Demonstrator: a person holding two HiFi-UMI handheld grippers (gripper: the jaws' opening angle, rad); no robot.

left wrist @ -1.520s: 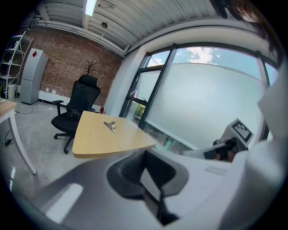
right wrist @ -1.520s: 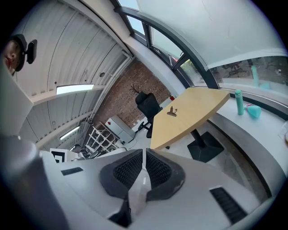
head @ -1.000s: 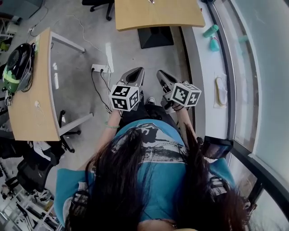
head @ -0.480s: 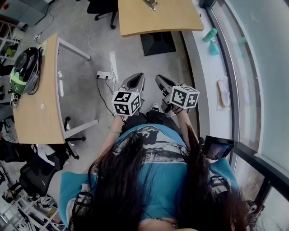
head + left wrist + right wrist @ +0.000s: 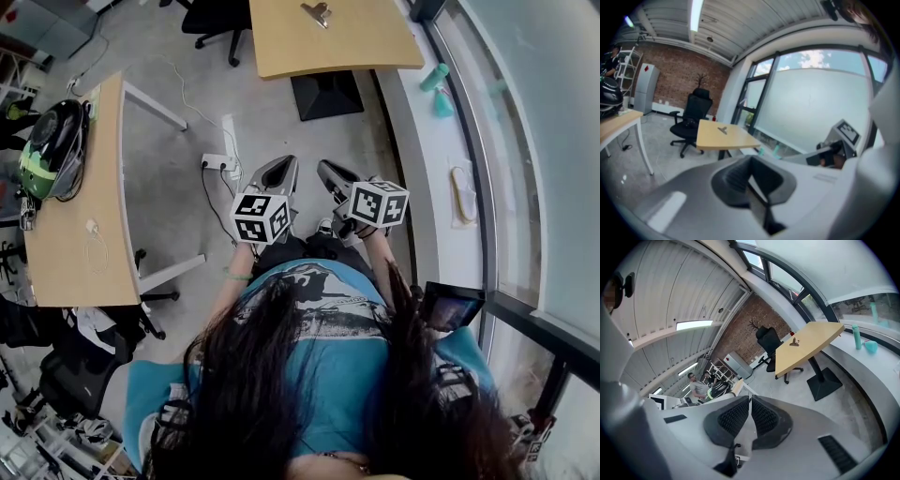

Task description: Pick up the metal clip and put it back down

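Note:
The metal clip [image 5: 319, 13] lies on a yellow table [image 5: 356, 42] far ahead, at the top of the head view. Both grippers are held in the air in front of the person's body, well short of that table. My left gripper [image 5: 279, 172] has its jaws together with nothing between them. My right gripper [image 5: 329, 175] is shut too and holds nothing. In the left gripper view the clip [image 5: 723, 130] is small on the table [image 5: 733, 139], beyond the left gripper [image 5: 750, 177]. The right gripper view shows the clip [image 5: 794, 342] on the table [image 5: 813, 341], above the right gripper [image 5: 750, 414].
A second desk [image 5: 66, 225] at the left carries a green and black helmet [image 5: 49, 145]. A power strip [image 5: 217, 161] with cables lies on the floor. An office chair [image 5: 214, 15] stands behind the yellow table. Teal bottles [image 5: 437, 77] sit on the window ledge. A person [image 5: 698, 388] stands far off.
The head view has tilted forward, so the yellow table sits lower in frame and the whole clip shows. Both grippers stay close together, drifting slightly; their jaws stay shut.

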